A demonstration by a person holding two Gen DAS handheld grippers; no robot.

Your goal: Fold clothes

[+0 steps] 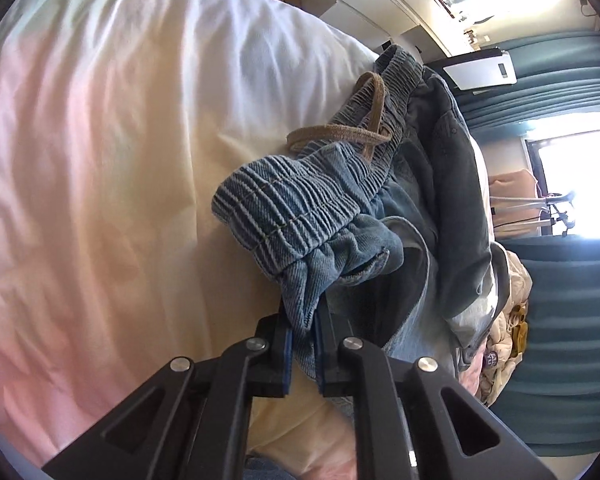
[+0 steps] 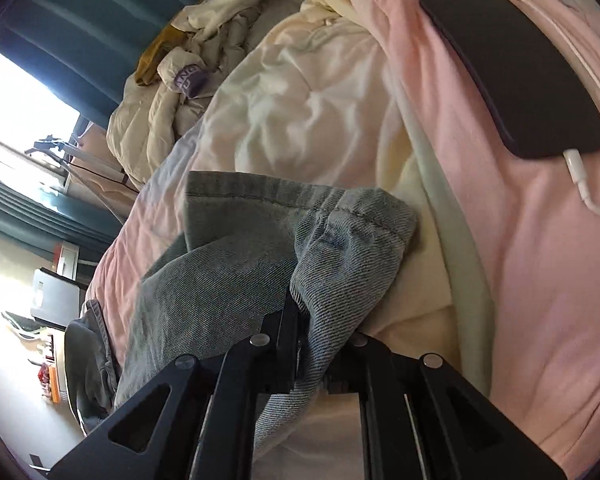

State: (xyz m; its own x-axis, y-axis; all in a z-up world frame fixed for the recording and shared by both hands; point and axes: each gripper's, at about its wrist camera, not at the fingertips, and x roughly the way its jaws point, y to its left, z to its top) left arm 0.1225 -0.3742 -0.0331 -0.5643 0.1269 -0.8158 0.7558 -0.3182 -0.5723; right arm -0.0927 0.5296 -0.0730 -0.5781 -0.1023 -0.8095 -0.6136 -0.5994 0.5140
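You are mid-fold: your left gripper, at lower centre, has its fingers clamped on the jeans at the elastic waistband, while your right gripper pinches a hem corner. The jeans lie on the bed. Next, bring both ends together evenly. No containers show.

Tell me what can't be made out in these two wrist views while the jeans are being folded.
- Left wrist view: the lower part of the faded blue denim jeans, hidden behind the left gripper.
- Right wrist view: the right gripper's far pad, covered by denim.
- Right wrist view: the black rectangular phone's white charging cable, cut off by the right edge.
- Both views: outside the window, overexposed.
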